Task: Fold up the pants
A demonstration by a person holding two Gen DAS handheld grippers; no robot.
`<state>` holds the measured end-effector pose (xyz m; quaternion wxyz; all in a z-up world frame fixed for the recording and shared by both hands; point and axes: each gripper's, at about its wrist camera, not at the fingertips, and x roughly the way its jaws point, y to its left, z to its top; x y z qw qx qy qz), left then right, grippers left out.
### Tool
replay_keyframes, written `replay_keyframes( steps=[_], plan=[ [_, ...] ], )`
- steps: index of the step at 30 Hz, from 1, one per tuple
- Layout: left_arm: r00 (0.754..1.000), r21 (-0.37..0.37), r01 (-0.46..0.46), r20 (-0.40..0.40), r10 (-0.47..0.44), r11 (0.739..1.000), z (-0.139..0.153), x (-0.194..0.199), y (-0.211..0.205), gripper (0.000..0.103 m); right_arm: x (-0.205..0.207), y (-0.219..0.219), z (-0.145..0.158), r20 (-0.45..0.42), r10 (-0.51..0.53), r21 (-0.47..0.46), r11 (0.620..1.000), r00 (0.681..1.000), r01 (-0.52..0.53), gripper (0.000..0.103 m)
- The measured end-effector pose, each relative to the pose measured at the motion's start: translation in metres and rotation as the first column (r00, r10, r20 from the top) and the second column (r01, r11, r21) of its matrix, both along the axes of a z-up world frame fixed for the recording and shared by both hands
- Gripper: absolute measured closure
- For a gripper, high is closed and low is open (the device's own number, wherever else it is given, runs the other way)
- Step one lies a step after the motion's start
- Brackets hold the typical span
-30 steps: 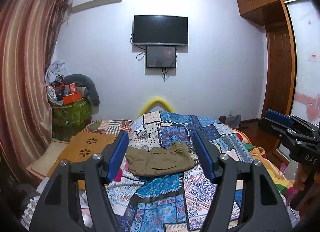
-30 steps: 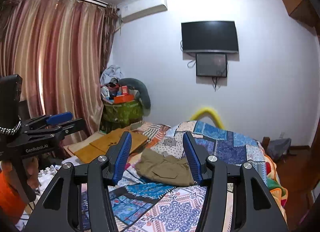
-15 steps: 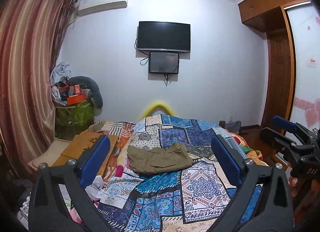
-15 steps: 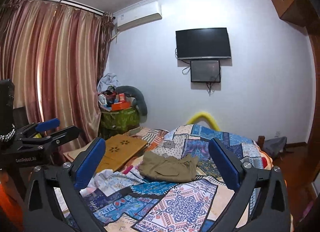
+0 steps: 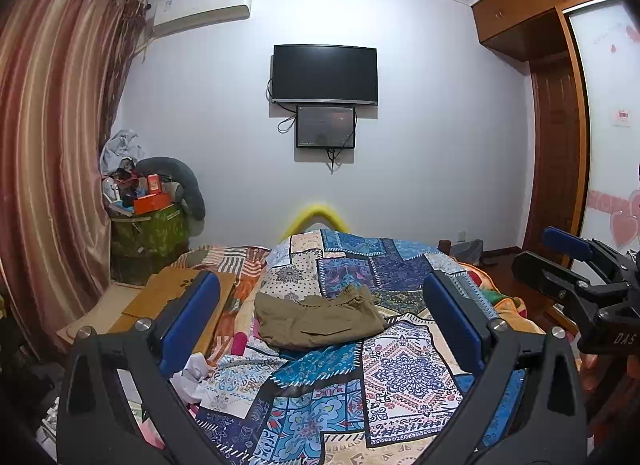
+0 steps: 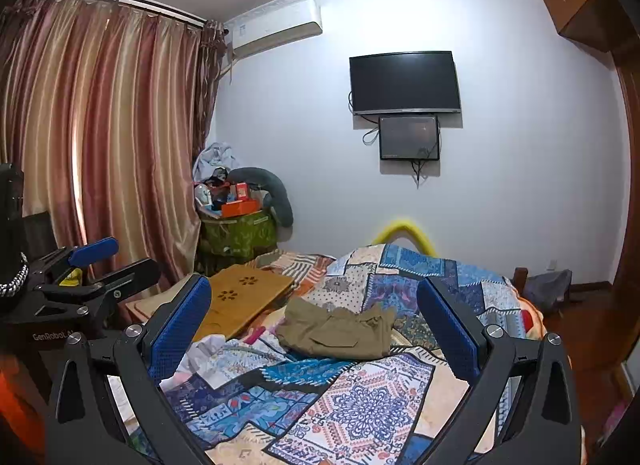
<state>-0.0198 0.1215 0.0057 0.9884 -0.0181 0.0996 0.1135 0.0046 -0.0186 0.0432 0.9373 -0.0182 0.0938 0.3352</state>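
Olive-brown pants (image 5: 318,321) lie bunched and roughly folded on a patchwork blue quilt (image 5: 404,369) on the bed; they also show in the right wrist view (image 6: 340,331). My left gripper (image 5: 320,317) is open and empty, held above the bed well short of the pants. My right gripper (image 6: 314,325) is open and empty too, also back from the pants. Each gripper shows at the edge of the other's view: the right one (image 5: 576,265) and the left one (image 6: 96,261).
A wooden lap desk (image 6: 244,297) lies on the bed's left side. A cluttered green bin (image 5: 150,231) stands by the curtain (image 5: 52,169). A TV (image 5: 325,73) hangs on the far wall. A wardrobe (image 5: 560,125) is at the right.
Both grippers opened wide from a narrower gap and tilted slightly upward. The pants have not moved.
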Motion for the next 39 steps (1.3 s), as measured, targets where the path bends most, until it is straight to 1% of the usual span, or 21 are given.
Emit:
replay_keyframes(
  steps=[11,22,26,31,39],
  plan=[
    [1.0,-0.002,-0.005,0.003,0.005,1.0,-0.0033,0.0014,-0.0003,0.0,0.0028,-0.0017,-0.0045,-0.025,-0.016,-0.016,1.0,1.0,0.016,0.001],
    [1.0,0.001,0.008,0.002,-0.008,1.0,-0.0016,0.0022,-0.0004,0.0,0.0024,-0.0069,-0.0028,-0.033,-0.021,-0.004,1.0,0.999,0.021,0.001],
    [1.0,0.01,-0.001,0.005,0.001,1.0,-0.0008,0.0034,-0.0003,0.0,0.0032,-0.0079,-0.0027,-0.034,-0.025,0.005,1.0,0.999,0.025,0.001],
    [1.0,-0.012,0.011,0.001,-0.011,1.0,-0.0012,0.0056,0.0027,0.0,0.0022,-0.0088,-0.0024,-0.036,-0.026,0.011,1.0,0.999,0.026,0.001],
    [1.0,-0.009,0.023,-0.001,-0.023,1.0,-0.0013,0.0069,0.0048,0.0,0.0012,-0.009,-0.0011,-0.035,-0.025,0.018,1.0,0.999,0.025,0.001]
  ],
)
